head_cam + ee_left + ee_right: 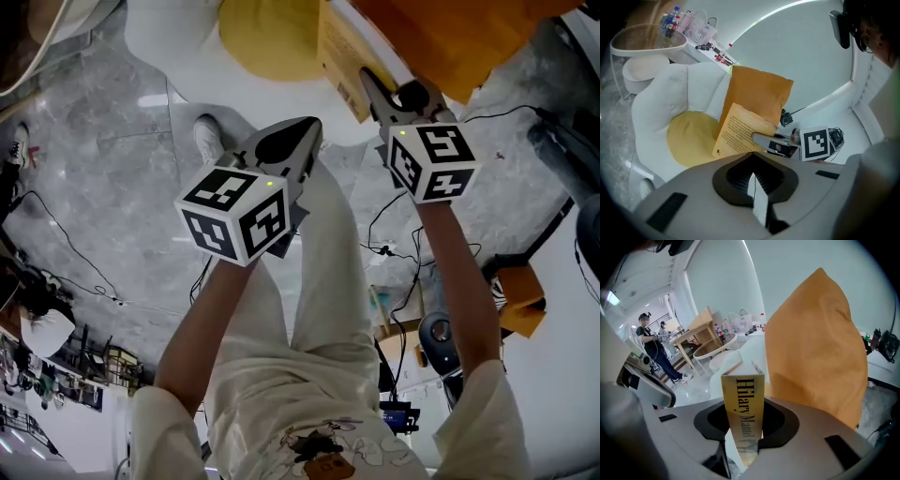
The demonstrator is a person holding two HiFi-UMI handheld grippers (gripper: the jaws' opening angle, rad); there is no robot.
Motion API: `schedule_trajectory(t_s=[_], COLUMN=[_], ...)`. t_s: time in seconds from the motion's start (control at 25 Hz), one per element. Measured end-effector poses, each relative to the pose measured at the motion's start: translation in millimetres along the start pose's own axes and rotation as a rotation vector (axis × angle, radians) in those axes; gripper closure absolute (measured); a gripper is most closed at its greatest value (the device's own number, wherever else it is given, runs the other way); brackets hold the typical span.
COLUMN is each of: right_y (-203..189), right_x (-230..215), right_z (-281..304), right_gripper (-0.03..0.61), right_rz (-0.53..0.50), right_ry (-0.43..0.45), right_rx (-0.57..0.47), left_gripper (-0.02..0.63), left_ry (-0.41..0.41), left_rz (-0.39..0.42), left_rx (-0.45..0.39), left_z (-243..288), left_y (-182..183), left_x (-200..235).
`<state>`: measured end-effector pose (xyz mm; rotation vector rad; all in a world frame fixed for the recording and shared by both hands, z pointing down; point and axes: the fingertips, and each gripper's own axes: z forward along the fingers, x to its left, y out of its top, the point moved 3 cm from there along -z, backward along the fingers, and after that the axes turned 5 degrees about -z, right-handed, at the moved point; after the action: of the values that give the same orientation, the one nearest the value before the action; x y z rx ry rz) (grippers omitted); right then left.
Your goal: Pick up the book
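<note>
The book (341, 58) is a yellow paperback with "Hilary Mantel" on its spine (744, 404). My right gripper (375, 94) is shut on it and holds it in the air, spine toward the camera. In the left gripper view the book's back cover (740, 133) shows with one of the right gripper's fingers (764, 139) lying across it. My left gripper (289, 142) hangs to the left of the book and apart from it. Its jaws (754, 187) are together with nothing between them.
An orange cushion (815, 348) stands just behind the book on a white armchair (665, 103), beside a round yellow seat pad (691, 138). Cables (394, 248) trail over the grey marble floor. A glass side table (647, 40) stands beyond the chair. People stand by a wooden table (696, 336).
</note>
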<state>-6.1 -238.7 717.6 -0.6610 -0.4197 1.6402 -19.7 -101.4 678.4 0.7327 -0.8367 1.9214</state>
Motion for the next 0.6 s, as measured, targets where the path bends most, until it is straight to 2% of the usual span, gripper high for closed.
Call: schedule_trajectory(t_s=[0.6], right_y=[53], right_x=[53], right_z=[-50], right_gripper=[0.424], right_rz=[0.105], right_ry=[-0.018], right_rx=[-0.044], left_gripper=[0.607], left_ry=[-0.038], left_rz=[0.075], left_rx=[0.017], left_z=[-73], left_y=[31], left_x=[-37])
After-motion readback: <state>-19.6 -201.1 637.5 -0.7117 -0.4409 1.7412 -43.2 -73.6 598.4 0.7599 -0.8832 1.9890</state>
